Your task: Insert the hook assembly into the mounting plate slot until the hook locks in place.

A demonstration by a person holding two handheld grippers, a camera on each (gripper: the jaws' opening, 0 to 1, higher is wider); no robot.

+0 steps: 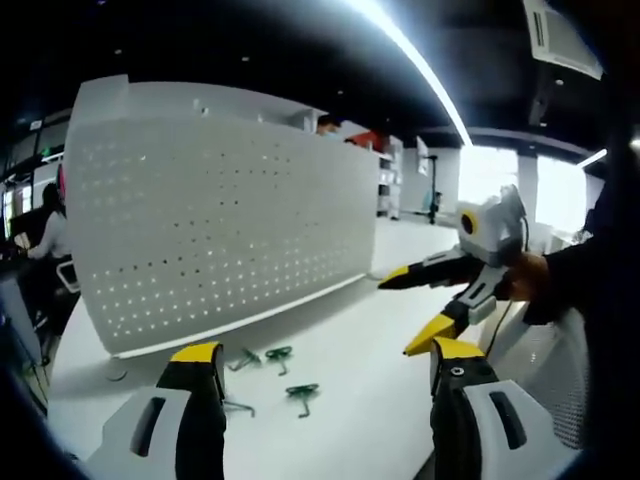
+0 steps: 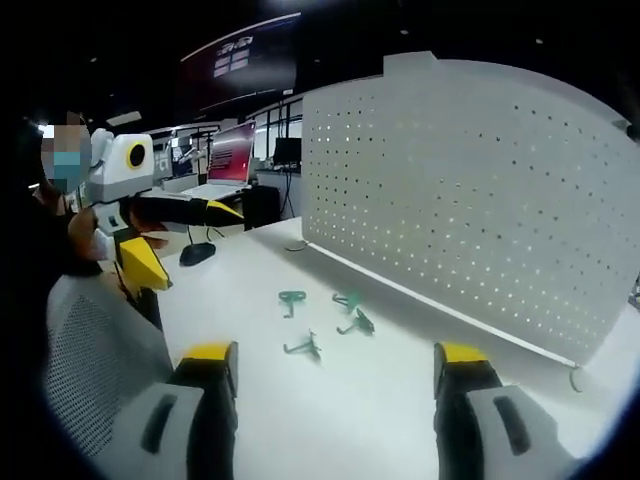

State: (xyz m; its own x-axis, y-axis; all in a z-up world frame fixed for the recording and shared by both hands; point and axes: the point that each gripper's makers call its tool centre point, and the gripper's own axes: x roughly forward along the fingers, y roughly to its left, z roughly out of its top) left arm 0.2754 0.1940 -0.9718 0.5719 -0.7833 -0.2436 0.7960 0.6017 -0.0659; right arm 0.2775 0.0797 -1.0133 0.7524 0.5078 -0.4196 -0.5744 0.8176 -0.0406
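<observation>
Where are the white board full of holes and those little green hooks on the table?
Perforated board (image 2: 470,190), right gripper view: middle of its hole-dotted face.
Green hooks (image 2: 292,298), right gripper view: the leftmost hook's looped top.
Green hooks again (image 1: 302,394), left gripper view: the nearest hook's bent head.

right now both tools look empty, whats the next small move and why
Probably lower the left tool onto the nearest green hook. Both tools are open and hold nothing, all three hooks lie loose on the white table, and the pegboard stands upright behind them with no hook in it. That hook sits just ahead between the left jaws.
</observation>
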